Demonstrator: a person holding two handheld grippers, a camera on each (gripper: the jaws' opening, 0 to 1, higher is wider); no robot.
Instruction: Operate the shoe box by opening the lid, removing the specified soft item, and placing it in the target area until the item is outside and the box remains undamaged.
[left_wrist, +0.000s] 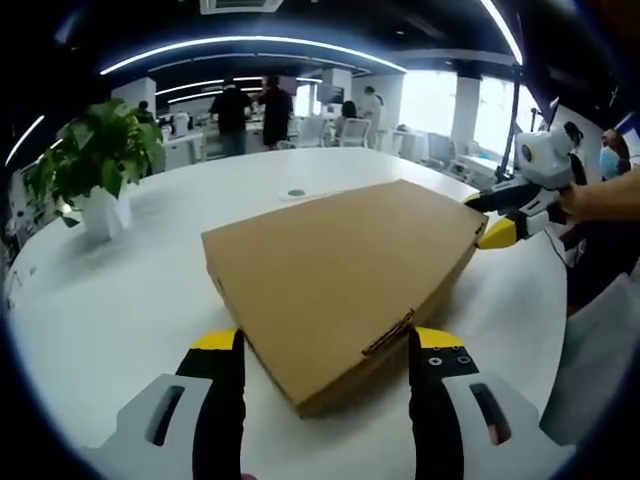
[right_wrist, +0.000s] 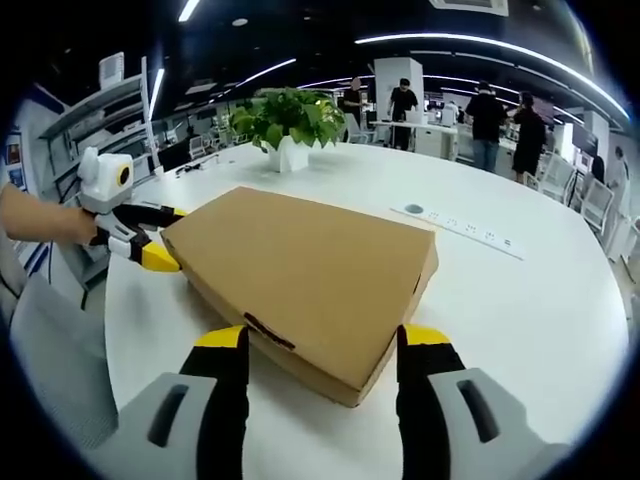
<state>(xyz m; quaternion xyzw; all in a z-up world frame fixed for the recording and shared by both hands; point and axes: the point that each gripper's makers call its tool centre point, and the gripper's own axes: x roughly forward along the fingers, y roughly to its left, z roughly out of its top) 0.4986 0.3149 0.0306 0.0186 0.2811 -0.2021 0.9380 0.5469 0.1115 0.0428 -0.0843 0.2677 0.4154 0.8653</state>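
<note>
A shut brown cardboard shoe box (left_wrist: 340, 265) lies flat on the white round table (left_wrist: 120, 300). My left gripper (left_wrist: 328, 345) is open, and its yellow-tipped jaws straddle the box's near corner. At the far right corner, held by a person's hand, my right gripper (left_wrist: 488, 215) has its jaws spread against the box's edge. In the right gripper view the same box (right_wrist: 300, 265) has its near corner between the open jaws of my right gripper (right_wrist: 322, 342). My left gripper (right_wrist: 160, 237) meets the box's opposite corner there. The lid is down, so whatever is inside is hidden.
A potted green plant (left_wrist: 95, 160) in a white pot stands at the table's far left, also seen as the plant (right_wrist: 285, 120). A flat socket strip (right_wrist: 460, 225) is set into the table (right_wrist: 500, 300). People stand among desks in the background.
</note>
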